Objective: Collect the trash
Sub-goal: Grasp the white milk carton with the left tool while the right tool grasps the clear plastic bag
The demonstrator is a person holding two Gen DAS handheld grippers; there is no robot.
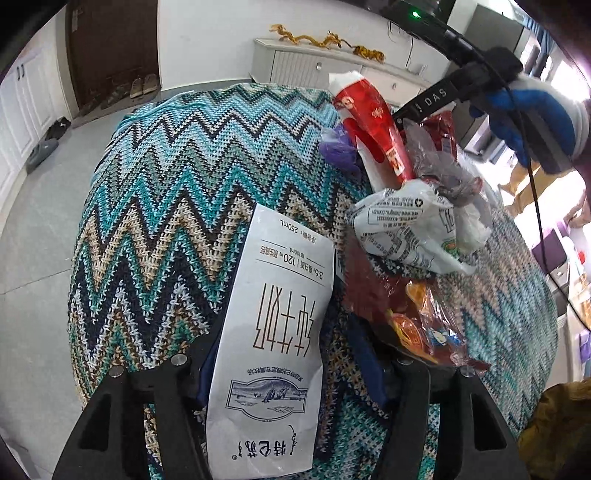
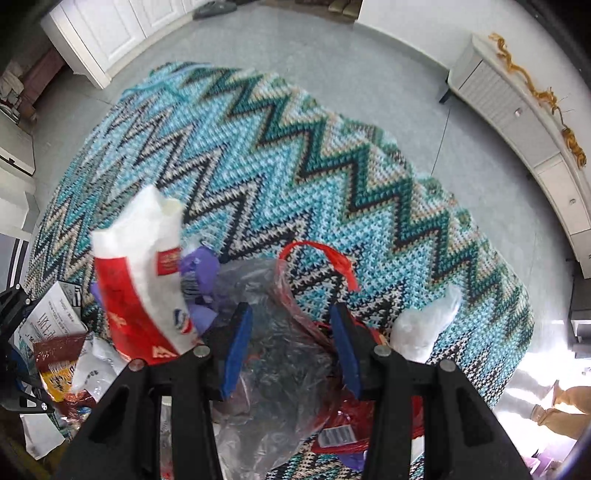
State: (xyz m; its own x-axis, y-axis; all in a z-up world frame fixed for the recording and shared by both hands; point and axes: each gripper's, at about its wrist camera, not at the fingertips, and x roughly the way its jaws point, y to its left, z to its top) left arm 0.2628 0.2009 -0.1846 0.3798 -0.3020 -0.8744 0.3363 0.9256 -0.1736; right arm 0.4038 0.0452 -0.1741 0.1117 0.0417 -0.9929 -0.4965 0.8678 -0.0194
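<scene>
Left wrist view: my left tongs (image 1: 295,373) pinched the milk carton (image 1: 273,332); at two o'clock, my right tongs (image 2: 291,343) pinched a clear bag (image 2: 273,332).

A pale grey tiled floor (image 2: 369,62) meets white walls (image 1: 207,37). A long white low cabinet (image 2: 517,122) with round knobs carries golden dragon-like ornaments (image 1: 325,40). A dark brown door (image 1: 110,44) has shoes (image 1: 144,86) before it; white panelled cupboards (image 2: 107,29) stand beside.
</scene>
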